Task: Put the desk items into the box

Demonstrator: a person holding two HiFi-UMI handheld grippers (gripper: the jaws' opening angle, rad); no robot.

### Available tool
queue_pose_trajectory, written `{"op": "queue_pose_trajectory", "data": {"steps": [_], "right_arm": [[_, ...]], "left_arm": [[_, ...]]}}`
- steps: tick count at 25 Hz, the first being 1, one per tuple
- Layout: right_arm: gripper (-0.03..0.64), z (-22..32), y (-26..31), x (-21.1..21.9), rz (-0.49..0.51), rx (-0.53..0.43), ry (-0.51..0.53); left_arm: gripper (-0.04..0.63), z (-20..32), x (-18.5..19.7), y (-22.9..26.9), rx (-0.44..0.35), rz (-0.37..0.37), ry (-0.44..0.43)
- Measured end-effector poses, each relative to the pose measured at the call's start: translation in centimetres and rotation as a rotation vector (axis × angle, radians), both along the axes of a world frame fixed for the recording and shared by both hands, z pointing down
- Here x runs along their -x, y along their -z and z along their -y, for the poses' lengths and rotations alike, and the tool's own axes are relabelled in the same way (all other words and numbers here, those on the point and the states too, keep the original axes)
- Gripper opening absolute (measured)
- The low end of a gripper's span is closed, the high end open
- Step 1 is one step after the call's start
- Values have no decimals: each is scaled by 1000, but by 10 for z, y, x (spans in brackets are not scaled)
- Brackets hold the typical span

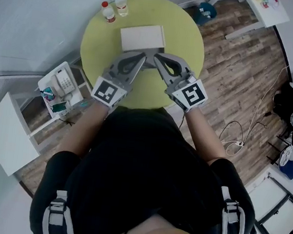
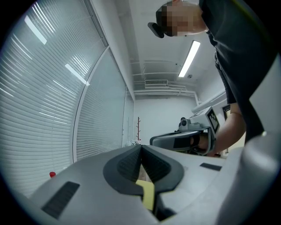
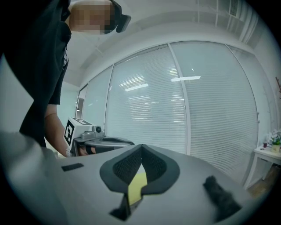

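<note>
One white telephone (image 1: 62,81) sits on a low shelf unit (image 1: 43,81) on the floor, off the left side of the round yellow-green tabletop (image 1: 188,39). Two bottles stand close together at the tabletop's far left rim: a red-capped bottle (image 1: 108,13) and, just beyond it, a white-capped bottle (image 1: 121,4).

The left claw (image 1: 144,57) reaches in over the tabletop from the near left. It is clenched: in the left gripper view its ribbed pads (image 2: 131,165) meet tip to tip with nothing caught between them, and only a sliver of yellow tabletop shows below them.

The white box (image 1: 142,37) lies flat near the tabletop's middle, well apart from the bottles. Both claw tips come together just at its near edge. Whether they touch it cannot be told.

The right claw (image 1: 157,58) angles in from the near right and is likewise clenched and empty, its pads pressed together in the right gripper view.

Farther right, loose cables (image 1: 237,135) trail across the wooden floor (image 1: 231,71).
</note>
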State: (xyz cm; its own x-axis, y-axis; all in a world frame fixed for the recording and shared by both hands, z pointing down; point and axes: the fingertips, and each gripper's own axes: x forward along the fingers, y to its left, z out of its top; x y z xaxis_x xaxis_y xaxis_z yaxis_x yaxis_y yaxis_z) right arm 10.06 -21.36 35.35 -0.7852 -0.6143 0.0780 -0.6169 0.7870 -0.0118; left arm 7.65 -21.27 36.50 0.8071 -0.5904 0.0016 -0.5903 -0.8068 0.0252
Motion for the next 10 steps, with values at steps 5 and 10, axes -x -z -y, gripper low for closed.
{"op": "queue_pose_trajectory", "data": {"steps": [5,10], "right_arm": [[15,-1,-5,4,-7,11,5],[15,-2,-7,9,-12,22,11]], "left_arm": [[12,-1,5,-5,13,2,7],[12,-2,9,-5,18,1,13]]}}
